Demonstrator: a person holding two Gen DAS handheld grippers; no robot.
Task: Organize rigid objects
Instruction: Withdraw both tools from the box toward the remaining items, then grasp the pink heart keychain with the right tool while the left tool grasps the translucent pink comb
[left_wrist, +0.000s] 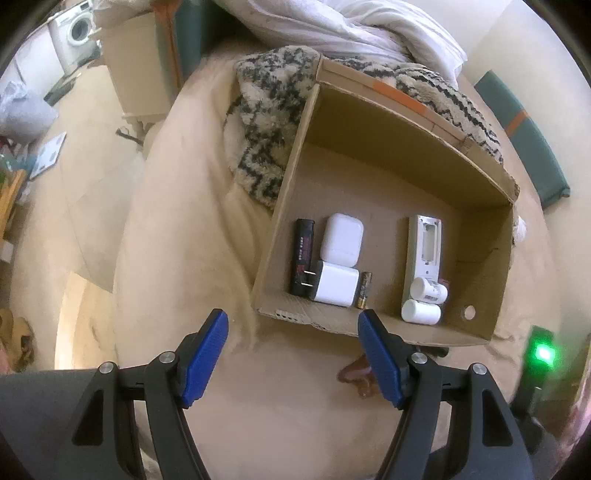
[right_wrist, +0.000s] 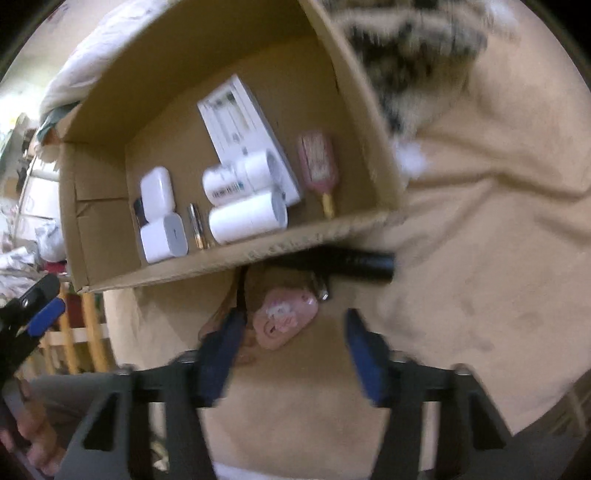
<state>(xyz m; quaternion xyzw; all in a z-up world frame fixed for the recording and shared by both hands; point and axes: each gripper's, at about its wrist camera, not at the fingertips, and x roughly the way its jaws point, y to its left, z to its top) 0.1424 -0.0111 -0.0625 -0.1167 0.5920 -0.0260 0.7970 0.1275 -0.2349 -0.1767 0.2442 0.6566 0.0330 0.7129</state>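
An open cardboard box (left_wrist: 406, 129) (right_wrist: 332, 232) lies on a beige bedcover. In it are a black cylinder (left_wrist: 302, 254), a white earbud case (left_wrist: 341, 240) (right_wrist: 157, 192), a white charger plug (left_wrist: 338, 282) (right_wrist: 162, 236), a battery (left_wrist: 364, 290) (right_wrist: 197, 225), a grey remote shell (left_wrist: 424, 251) (right_wrist: 240, 122), two white cylinders (left_wrist: 421, 312) (right_wrist: 247, 218) and a pink hairbrush (right_wrist: 319, 162). My left gripper (left_wrist: 293, 332) is open and empty before the box's near wall. My right gripper (right_wrist: 293, 325) is open; a pink object (right_wrist: 286, 321) lies between its fingers, beside a black object (right_wrist: 351, 264).
A black-and-cream fleece blanket (left_wrist: 266, 122) and a white duvet (left_wrist: 351, 33) lie behind the box. A washing machine (left_wrist: 72, 35) and clutter stand on the floor at the left. The left gripper shows at the left edge of the right wrist view (right_wrist: 40, 314).
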